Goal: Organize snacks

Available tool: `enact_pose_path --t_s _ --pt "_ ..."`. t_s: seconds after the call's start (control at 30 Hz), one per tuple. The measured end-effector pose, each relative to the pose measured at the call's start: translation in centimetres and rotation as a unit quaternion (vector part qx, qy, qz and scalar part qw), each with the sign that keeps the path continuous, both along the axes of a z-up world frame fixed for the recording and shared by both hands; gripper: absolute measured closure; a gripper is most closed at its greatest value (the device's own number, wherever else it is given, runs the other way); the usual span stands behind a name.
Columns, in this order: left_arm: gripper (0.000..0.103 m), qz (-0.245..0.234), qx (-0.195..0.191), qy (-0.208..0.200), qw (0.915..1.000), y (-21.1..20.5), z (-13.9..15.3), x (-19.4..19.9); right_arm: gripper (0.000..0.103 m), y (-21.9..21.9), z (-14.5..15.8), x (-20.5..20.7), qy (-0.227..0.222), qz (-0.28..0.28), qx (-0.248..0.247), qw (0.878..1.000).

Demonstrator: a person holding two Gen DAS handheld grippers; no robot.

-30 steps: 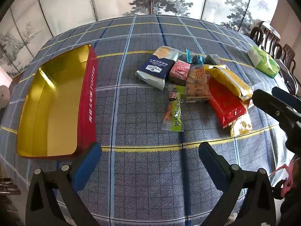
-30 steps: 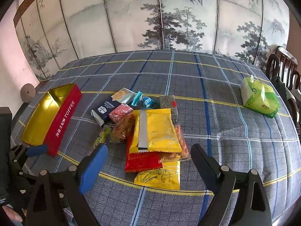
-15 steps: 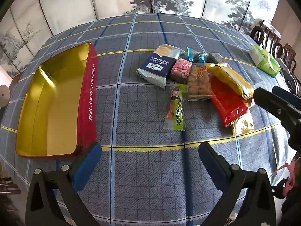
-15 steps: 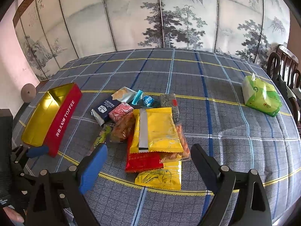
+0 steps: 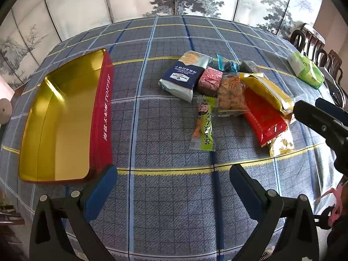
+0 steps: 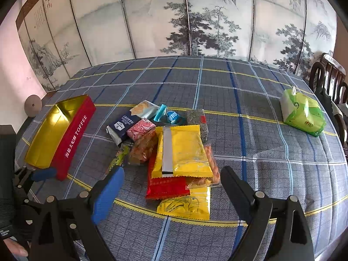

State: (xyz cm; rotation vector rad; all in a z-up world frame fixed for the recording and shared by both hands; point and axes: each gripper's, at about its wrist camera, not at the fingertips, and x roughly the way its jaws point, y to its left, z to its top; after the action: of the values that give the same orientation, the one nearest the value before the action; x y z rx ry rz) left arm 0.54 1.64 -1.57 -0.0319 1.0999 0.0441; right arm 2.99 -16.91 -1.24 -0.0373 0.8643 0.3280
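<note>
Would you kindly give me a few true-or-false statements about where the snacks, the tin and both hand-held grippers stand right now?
1. The red tin holds no snacks. True.
2. The left hand-held gripper is clamped on a packet. False: its jaws are open and hold nothing.
3. The big yellow packet lies on top of the red packet. True.
4. The green tissue pack sits inside the snack pile. False: it lies apart, far to the right.
5. The right hand-held gripper is open. True.
</note>
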Motion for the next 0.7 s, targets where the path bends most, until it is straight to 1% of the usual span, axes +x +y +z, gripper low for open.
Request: enact_pose_path --t_s 0.7 --pt "0.000 -0.003 -0.001 0.002 1.0000 -0.19 -0.16 -0.09 0.011 -0.01 -0.15 0.05 0.003 -0.001 0.002 1.000"
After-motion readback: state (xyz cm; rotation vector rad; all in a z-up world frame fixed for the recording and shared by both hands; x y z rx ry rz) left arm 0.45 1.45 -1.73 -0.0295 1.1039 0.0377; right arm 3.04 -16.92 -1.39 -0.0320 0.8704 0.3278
